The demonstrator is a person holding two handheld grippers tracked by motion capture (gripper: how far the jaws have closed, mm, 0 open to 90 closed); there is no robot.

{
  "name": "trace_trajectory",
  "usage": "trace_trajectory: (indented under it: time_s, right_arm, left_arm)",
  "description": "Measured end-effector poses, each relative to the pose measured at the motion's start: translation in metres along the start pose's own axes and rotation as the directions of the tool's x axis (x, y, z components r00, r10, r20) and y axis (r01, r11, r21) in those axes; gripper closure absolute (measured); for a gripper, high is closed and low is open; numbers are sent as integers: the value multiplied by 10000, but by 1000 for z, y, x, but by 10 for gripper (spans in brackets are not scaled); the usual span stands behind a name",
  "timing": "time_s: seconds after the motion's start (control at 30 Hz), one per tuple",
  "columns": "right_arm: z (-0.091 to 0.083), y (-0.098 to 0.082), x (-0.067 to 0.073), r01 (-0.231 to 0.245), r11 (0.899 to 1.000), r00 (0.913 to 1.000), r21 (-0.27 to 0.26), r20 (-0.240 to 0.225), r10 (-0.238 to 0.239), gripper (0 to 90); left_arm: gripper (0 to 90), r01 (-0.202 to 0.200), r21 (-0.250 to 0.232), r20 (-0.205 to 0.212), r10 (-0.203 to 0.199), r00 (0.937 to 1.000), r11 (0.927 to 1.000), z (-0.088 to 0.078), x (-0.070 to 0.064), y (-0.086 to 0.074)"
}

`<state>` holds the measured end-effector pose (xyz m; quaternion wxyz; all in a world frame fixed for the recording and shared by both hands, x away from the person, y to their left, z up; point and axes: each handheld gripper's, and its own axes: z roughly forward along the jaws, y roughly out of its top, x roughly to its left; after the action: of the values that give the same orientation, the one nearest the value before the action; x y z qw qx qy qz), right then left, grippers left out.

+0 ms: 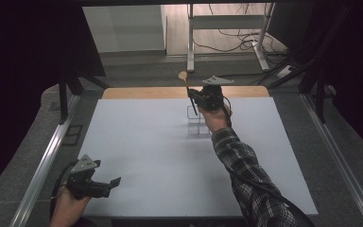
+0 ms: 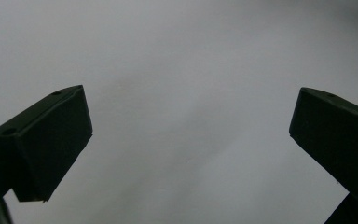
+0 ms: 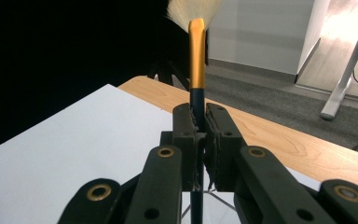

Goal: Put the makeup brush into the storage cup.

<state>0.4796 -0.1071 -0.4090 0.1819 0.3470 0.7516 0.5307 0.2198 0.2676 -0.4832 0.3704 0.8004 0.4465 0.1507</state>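
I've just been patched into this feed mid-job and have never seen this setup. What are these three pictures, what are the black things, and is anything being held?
No robot here: a person holds a two-jawed claw in each hand. The high view looks down on a white table from the person's side.

The left claw rests near the table's front left edge. Its own camera, the left gripper view, shows its jaws wide apart over bare white surface, holding nothing.

The right claw is at the far side, on the arm in the plaid sleeve. Its jaws are shut on a brush with a dark handle, gold ferrule and pale bristles pointing up, as the right gripper view shows.

Just below it stands a small clear holder.
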Motion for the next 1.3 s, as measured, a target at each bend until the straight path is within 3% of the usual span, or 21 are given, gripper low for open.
trace_trajectory:
  time_s: [0.8,1.3]
  right_arm:
    - [10,-12,-5,-15,9997,9998,235,179,11,837]
    - [12,-24,-11,-75,9993,9997,356,250,66,837]
  left_arm:
    - [0,82,-75,39,-82,10000,9999,-1,0,0]
    - [0,312,-894,519,-266,9983,9955,-7,1,1]
